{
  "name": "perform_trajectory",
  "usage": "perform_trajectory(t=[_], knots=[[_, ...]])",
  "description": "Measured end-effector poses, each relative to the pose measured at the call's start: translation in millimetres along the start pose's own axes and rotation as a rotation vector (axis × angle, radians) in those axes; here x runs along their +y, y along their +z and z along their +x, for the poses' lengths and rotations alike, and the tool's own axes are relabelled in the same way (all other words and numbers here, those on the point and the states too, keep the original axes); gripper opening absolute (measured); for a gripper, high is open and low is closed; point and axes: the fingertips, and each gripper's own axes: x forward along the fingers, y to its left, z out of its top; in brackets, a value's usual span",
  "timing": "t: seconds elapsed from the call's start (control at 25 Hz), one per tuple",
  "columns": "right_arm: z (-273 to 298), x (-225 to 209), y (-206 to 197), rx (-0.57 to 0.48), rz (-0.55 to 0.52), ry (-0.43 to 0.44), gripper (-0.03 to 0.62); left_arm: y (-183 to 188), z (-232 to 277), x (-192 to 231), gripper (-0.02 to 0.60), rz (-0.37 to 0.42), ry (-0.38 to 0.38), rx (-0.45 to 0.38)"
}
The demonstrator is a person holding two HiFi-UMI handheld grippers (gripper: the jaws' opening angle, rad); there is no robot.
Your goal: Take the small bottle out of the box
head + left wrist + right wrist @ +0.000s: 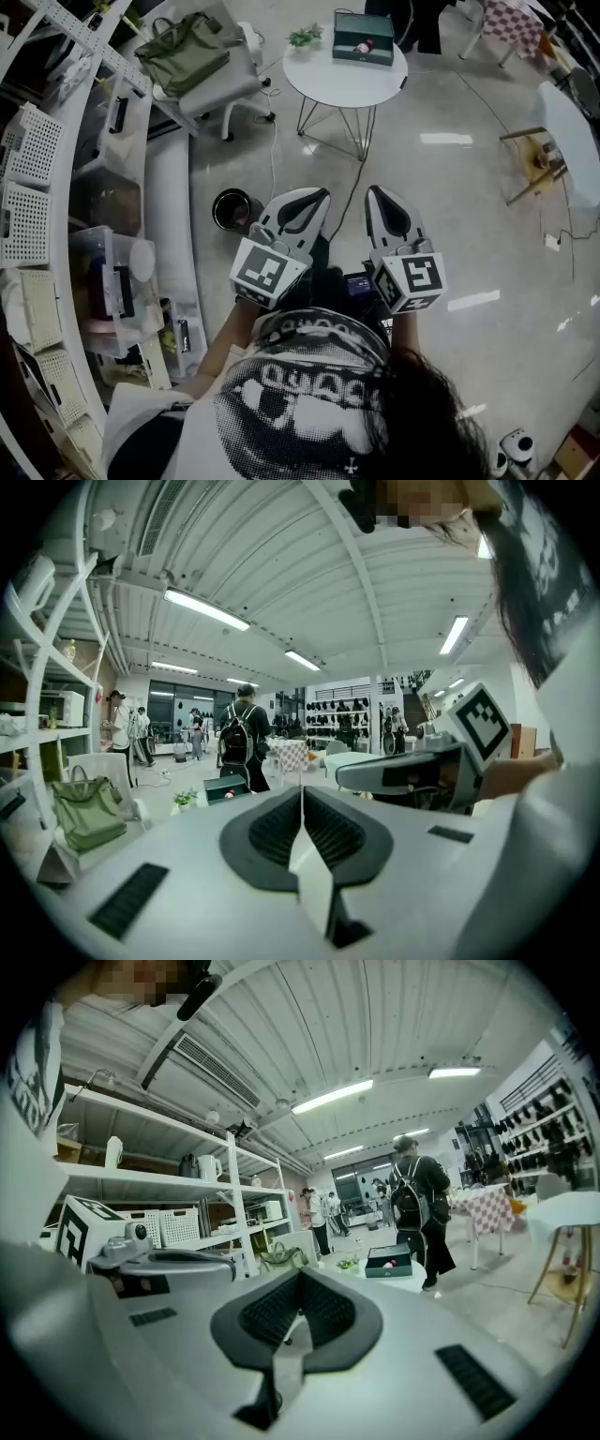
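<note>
Well short of table (319, 86): left gripper (317, 194), right gripper (376, 191) side by side, both closed, empty. On table's far side: open box (364, 39), bottle (360, 47) inside, axis too small to read. Box straight ahead; right gripper probably slightly nearer.

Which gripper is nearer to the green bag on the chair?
Left. In the head view the left gripper is down-right of the green bag; the right gripper sits further right.

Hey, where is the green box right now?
In the head view the green box sits at top centre, on the far side of the round white table, with the small potted plant just to its left.
</note>
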Motion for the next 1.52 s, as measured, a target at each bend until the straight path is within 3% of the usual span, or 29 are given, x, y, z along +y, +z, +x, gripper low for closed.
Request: perform_trajectory(t=[0.28, 0.56, 1.0, 1.52], knots=[[21.0, -29.0, 4.6, -0.003, 0.007, -0.03, -0.002, -1.4, 41.0, 7.6, 0.015, 0.02, -0.065, 0.025], [62.7, -79.8, 13.4, 0.019, 0.017, -0.085, -0.002, 3.7, 98.3, 43.6, 0.015, 0.012, -0.096, 0.029], [165.4, -134.1, 32.3, 0.077, 0.06, -0.127, -0.002, 9.7, 180.3, 150.9, 0.015, 0.004, -0.122, 0.072], [269.0, -165.2, 36.8, 0.133, 0.126, -0.153, -0.002, -19.9, 232.8, 250.4, 0.015, -0.025, -0.153, 0.145]])
